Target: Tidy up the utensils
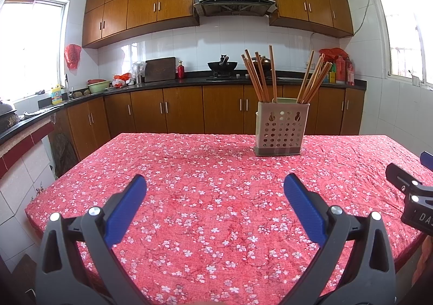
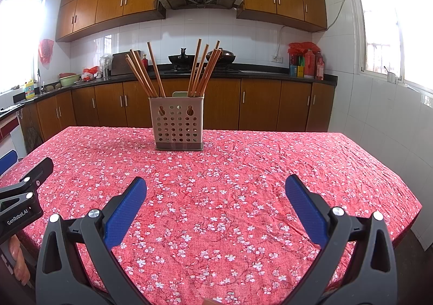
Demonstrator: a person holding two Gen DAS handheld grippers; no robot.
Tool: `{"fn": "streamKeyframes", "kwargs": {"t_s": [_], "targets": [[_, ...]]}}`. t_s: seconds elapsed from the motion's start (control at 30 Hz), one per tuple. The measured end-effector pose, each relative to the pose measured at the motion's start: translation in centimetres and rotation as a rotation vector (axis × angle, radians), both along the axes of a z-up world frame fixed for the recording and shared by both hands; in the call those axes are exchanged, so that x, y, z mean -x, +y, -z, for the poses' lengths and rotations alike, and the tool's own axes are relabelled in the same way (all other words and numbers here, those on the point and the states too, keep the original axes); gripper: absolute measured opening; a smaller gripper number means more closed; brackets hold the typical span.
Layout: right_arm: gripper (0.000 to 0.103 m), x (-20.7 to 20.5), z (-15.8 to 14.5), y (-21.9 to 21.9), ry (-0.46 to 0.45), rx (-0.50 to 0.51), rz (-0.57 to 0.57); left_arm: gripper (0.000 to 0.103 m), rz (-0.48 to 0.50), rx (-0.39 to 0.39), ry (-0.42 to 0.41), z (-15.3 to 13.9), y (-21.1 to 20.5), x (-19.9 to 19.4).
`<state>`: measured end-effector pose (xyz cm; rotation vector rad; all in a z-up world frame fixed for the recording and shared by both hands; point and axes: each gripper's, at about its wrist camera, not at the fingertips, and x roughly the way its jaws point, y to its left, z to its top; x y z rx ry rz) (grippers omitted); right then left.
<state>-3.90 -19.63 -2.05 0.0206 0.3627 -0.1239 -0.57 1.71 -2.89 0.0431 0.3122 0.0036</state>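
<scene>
A beige perforated utensil holder [image 1: 278,129] stands upright on the far middle of the red floral tablecloth [image 1: 205,196]; it also shows in the right wrist view [image 2: 177,123]. Several wooden chopsticks [image 1: 259,75] stand in it in two bunches, left and right [image 2: 203,69]. My left gripper [image 1: 215,191] is open and empty above the near part of the table, well short of the holder. My right gripper [image 2: 216,194] is open and empty, also well short of the holder. Each gripper shows at the edge of the other's view.
The tablecloth [image 2: 243,183] covers the whole table. Behind it run dark counters with brown cabinets [image 1: 184,110], a wok on the stove [image 1: 222,65], bottles [image 2: 311,63] at the right and a sink area [image 1: 62,91] at the left.
</scene>
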Motion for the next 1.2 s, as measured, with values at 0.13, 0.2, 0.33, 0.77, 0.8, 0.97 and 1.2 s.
{"fn": "streamKeyframes", "kwargs": {"t_s": [0.13,0.2,0.33,0.77,0.8,0.97,1.2], "targets": [[0.101,-0.01,0.02,0.00,-0.001,0.000,0.000,0.099,0.000,0.001,0.000,0.01,0.00,0.05],[0.101,-0.03,0.03,0.02,0.000,-0.001,0.001,0.099,0.000,0.001,0.000,-0.01,0.02,0.02],[0.101,-0.02,0.02,0.01,0.000,-0.001,0.001,0.099,0.001,0.001,0.001,0.00,-0.03,0.03],[0.101,-0.04,0.00,0.13,0.001,-0.001,0.001,0.099,0.019,0.001,0.006,-0.11,0.48,0.00],[0.101,-0.04,0.00,0.15,0.001,-0.001,0.001,0.099,0.019,0.001,0.006,-0.13,0.52,-0.02],[0.101,-0.05,-0.01,0.17,0.000,-0.001,0.002,0.099,0.015,0.004,0.006,-0.13,0.55,0.06],[0.101,-0.04,-0.02,0.15,0.000,-0.002,0.002,0.099,0.019,0.005,0.012,-0.34,0.94,-0.21]]}}
